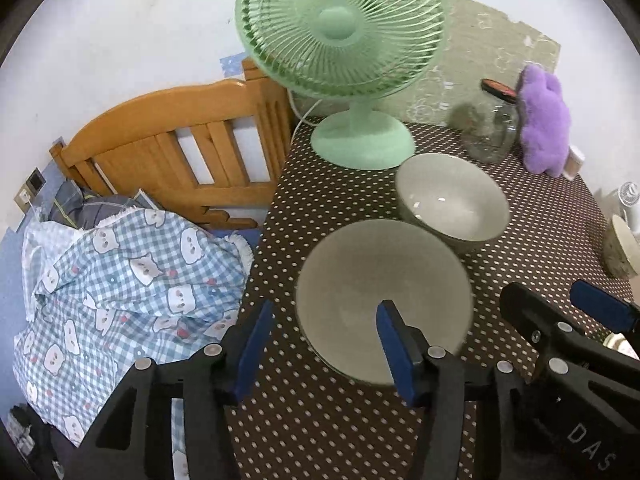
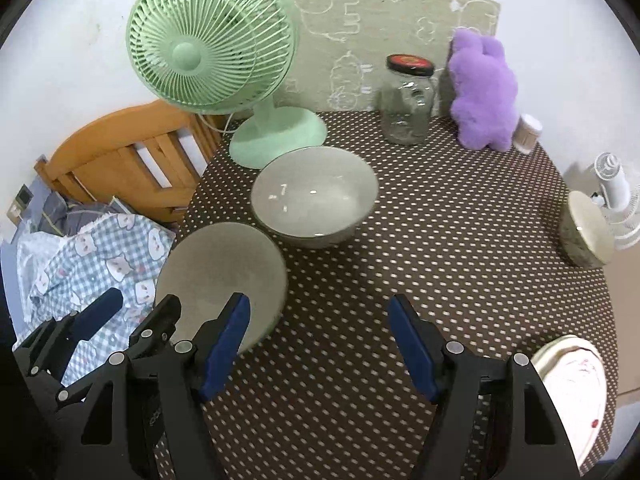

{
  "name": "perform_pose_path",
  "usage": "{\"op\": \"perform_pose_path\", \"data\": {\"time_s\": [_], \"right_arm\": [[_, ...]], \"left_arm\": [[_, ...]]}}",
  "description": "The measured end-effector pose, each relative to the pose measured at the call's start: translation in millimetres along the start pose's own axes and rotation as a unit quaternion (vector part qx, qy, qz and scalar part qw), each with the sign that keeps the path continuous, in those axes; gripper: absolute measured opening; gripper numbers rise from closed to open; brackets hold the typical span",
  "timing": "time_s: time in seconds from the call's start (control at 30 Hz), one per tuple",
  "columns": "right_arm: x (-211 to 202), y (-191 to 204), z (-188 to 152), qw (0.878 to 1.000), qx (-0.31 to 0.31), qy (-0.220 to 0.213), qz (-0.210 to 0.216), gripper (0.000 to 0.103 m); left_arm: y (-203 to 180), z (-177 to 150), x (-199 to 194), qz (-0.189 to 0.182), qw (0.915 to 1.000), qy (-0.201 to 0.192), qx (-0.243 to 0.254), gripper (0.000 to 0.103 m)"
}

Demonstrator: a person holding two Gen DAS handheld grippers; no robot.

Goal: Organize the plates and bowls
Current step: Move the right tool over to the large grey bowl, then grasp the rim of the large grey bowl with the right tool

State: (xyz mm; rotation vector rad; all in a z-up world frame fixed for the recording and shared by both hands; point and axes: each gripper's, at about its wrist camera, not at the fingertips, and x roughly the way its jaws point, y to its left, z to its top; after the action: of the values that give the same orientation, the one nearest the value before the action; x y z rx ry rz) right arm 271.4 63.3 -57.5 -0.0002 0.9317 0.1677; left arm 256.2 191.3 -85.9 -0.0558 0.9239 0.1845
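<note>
Left hand-held gripper [image 1: 320, 344] released, straddling near plate [image 1: 384, 300] rim; seat both pads on rim before clenching, right hand-held gripper [image 2: 318, 344] released, empty, clear of bowl [image 2: 314, 196].

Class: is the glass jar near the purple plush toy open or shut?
Shut: the glass jar stands upright with its dark lid sitting on top.

Two grey bowls [image 2: 315, 196] [image 2: 222, 276] are set upright, adjacent, on dotted cloth; a white plate [image 2: 572, 392] lies apart, near edge.
</note>
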Motion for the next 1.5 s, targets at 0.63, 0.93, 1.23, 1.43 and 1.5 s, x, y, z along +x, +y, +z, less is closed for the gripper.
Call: {"op": "perform_pose_path", "data": {"time_s": [0.63, 0.93, 1.23, 1.43, 1.5], "right_arm": [[79.9, 32.2, 12.8, 0.998, -0.006, 0.056, 0.002, 0.038], [84.9, 36.2, 11.4, 0.998, -0.015, 0.064, -0.002, 0.030], [68.6, 26.9, 4.6, 0.998, -0.021, 0.066, -0.002, 0.030], [48.4, 7.3, -4.0, 0.998, -0.009, 0.059, -0.010, 0.030], [41.3, -1.9, -8.7, 0.998, -0.002, 0.058, -0.014, 0.030]], "left_arm": [[13.6, 3.8, 71.0, -0.024, 0.9981, 0.057, -0.006, 0.038], [7.5, 1.6, 71.7, -0.033, 0.9978, 0.057, -0.002, 0.028], [-2.3, -4.3, 55.5, -0.043, 0.9970, 0.064, -0.007, 0.028], [-24.1, -10.8, 37.3, -0.057, 0.9965, 0.060, 0.003, 0.028], [-32.1, -14.7, 31.9, -0.061, 0.9962, 0.061, 0.007, 0.028]]}}
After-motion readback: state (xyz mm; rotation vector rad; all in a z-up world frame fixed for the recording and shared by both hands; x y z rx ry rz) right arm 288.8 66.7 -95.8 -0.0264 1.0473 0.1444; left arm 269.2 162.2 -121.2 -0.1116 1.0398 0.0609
